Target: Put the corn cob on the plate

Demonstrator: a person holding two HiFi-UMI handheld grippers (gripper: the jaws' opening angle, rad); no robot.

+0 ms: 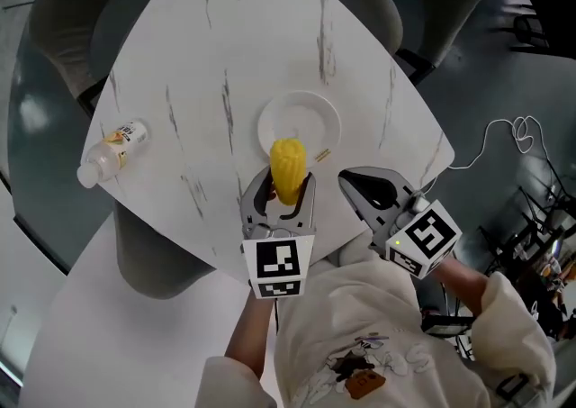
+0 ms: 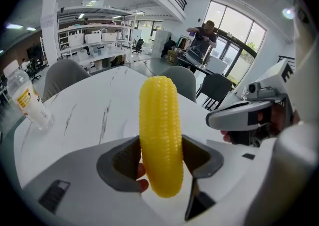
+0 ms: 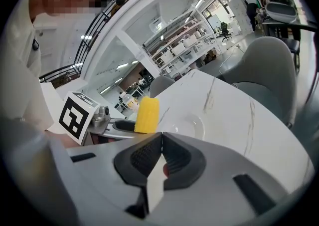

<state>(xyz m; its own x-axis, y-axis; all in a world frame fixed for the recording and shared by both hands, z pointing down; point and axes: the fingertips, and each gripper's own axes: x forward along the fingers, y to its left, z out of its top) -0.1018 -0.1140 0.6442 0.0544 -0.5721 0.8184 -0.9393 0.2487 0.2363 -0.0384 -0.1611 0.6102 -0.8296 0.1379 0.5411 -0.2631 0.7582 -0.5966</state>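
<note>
A yellow corn cob point(image 1: 287, 169) point(image 2: 160, 135) stands upright between the jaws of my left gripper point(image 1: 285, 194) point(image 2: 160, 159), which is shut on it above the table's near edge. The cob also shows in the right gripper view point(image 3: 146, 114). The white plate point(image 1: 300, 122) point(image 3: 197, 124) lies just beyond the cob, with nothing on it. My right gripper point(image 1: 371, 185) point(image 3: 161, 157) hovers to the right of the left one, its jaws pressed together and holding nothing.
A small plastic bottle point(image 1: 112, 150) point(image 2: 26, 99) lies at the white marble table's point(image 1: 225, 46) left corner. Grey chairs point(image 1: 81, 1) ring the table. A small tan piece point(image 1: 321, 156) lies by the plate's near rim. A white cable point(image 1: 508, 136) trails on the floor at right.
</note>
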